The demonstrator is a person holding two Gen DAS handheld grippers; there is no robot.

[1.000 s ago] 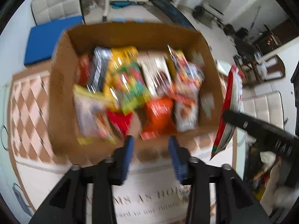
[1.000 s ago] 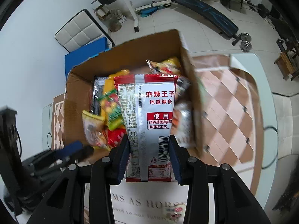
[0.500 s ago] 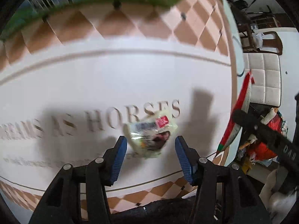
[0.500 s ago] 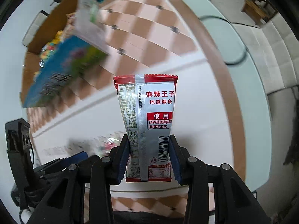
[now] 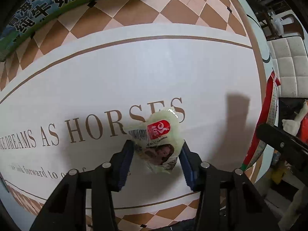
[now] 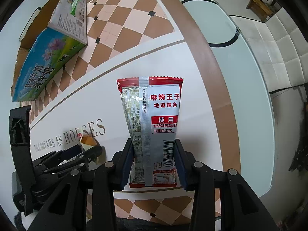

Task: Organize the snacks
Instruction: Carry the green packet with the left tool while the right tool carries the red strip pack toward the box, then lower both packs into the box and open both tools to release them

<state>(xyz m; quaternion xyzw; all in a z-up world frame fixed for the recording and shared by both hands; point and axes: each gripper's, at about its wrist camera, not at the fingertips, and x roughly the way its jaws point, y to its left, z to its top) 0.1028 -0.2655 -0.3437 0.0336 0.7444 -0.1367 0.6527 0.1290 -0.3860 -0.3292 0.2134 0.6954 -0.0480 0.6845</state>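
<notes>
The right gripper [image 6: 153, 159] clamps an upright red-and-silver snack packet [image 6: 152, 119] above the table mat [image 6: 173, 61]; the left gripper [image 5: 156, 154] straddles a crumpled pale-green snack pouch [image 5: 156, 142] on the mat, jaws touching its sides.

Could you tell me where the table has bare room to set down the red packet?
Bare white cloth lies ahead and right of the red packet, out to the brown border. Left is crowded: the left gripper closes around a pale green snack; the carton fills the far-left corner.
</notes>
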